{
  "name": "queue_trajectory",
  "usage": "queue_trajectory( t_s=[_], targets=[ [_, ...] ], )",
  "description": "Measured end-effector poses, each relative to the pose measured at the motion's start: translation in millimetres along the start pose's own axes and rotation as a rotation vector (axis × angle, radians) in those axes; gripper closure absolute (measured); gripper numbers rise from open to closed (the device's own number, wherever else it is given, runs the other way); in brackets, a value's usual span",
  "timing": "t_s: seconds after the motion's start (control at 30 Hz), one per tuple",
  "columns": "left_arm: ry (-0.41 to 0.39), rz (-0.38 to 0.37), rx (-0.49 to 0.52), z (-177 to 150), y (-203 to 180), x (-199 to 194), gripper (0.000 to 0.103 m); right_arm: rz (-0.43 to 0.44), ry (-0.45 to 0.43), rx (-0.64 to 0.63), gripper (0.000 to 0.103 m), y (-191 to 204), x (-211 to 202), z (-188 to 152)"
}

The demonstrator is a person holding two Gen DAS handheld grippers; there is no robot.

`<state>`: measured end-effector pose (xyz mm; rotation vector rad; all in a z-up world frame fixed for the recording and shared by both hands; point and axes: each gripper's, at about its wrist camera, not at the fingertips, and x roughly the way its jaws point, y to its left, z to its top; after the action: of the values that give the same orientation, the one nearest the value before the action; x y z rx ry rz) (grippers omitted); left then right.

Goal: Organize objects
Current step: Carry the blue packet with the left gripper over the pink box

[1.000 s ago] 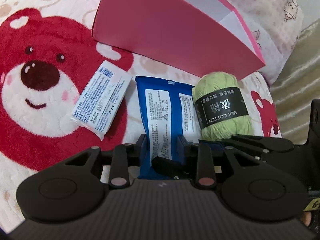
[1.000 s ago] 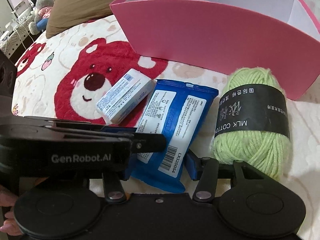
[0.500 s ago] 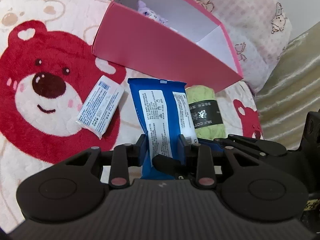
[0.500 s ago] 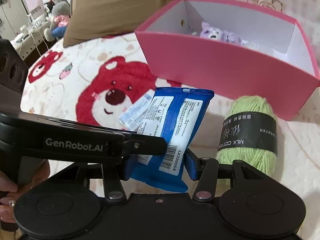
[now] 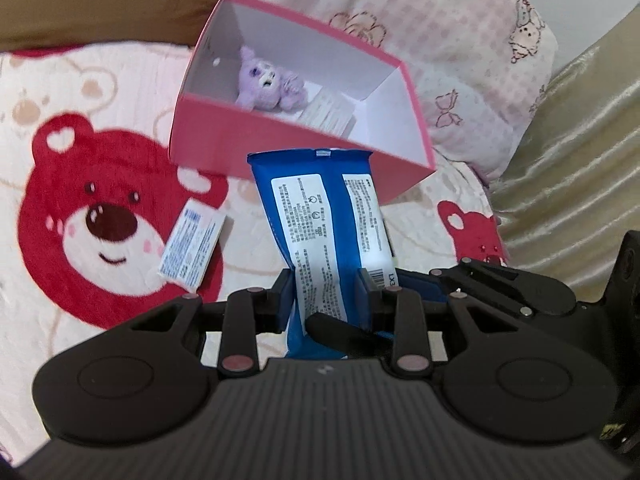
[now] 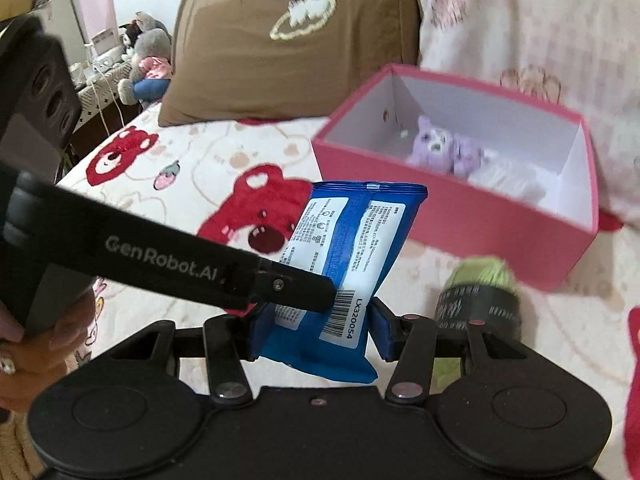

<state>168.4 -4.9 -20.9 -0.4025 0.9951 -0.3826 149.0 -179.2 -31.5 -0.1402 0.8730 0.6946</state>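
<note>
Bed, bear-print blanket [image 5: 120,128]. Item 1: blue wipes pack [image 5: 324,216], both my grippers clamped on its near end, left gripper [image 5: 326,292] + right gripper [image 6: 316,328], lifted clear, prob. bound for pink box [image 5: 280,148]. Yarn [image 6: 478,300], small white pack [image 5: 192,250] on blanket.

Pink box [image 5: 280,148] stands open-topped at far centre; purple plush [image 5: 264,84] fills its left, right half free.
</note>
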Motion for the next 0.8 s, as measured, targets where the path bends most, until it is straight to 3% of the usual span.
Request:
queue_trajectory(
  t_s=[0.27,0.47,0.67,0.8],
  targets=[
    [0.000,0.026,0.039,43,-31,-20,0.073,-0.003,-0.041,-0.081,0.049,-9,-31,41],
    [-0.001,0.069,0.003,86,-46,-20,0.073,-0.023,-0.047,-0.193,0.051,-17,-33,79],
    [-0.004,0.119,-0.024,128,-50,2,0.073,-0.016,-0.060,-0.311,0.052,-38,-21,116],
    [-0.007,0.131,-0.066,145,-41,30,0.073,-0.008,-0.060,-0.323,0.052,-58,-2,132]
  ],
)
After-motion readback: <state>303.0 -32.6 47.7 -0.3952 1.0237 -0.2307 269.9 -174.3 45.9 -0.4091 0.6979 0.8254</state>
